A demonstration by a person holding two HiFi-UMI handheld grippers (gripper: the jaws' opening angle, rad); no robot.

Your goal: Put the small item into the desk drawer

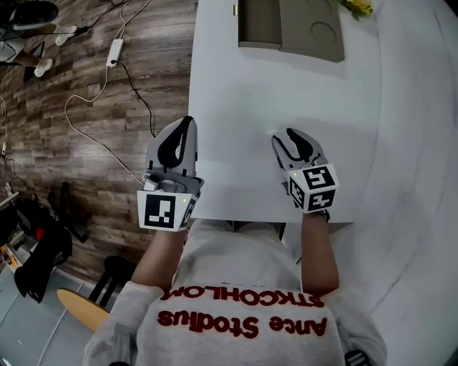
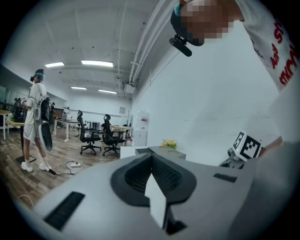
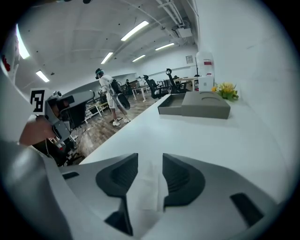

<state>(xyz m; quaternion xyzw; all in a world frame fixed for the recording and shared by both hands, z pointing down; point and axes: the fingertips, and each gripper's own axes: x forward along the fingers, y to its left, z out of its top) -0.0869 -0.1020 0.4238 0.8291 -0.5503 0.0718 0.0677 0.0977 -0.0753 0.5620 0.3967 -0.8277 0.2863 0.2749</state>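
Between the spread jaws of the right claw (image 3: 150, 161) only the white table (image 1: 236, 107) and a pale, blurred strip show. Nothing is pinched, and I cannot tell what the strip is. In the head view this claw slants down onto the table near its front edge. A small item (image 1: 274, 134), white and faint against the white top, lies just beside the claw's tips; whether it touches them is unclear.

The left claw (image 2: 151, 163) has its jaws pressed together with nothing between the pads. In the head view it sits at the table's left edge, roughly abreast of the right claw and nearly level.

At the far end of the table, well apart from both claws, stands a flat grey box. Its desk drawer (image 1: 259, 25) is pulled open on the left side and looks bare inside. Yellow flowers (image 1: 358, 7) lie just to the right of the box.

Left of the table, cables (image 1: 93, 93) trail over the wooden floor (image 1: 43, 129). Farther off in the room a person (image 2: 35, 117) stands near some office chairs (image 2: 89, 135).
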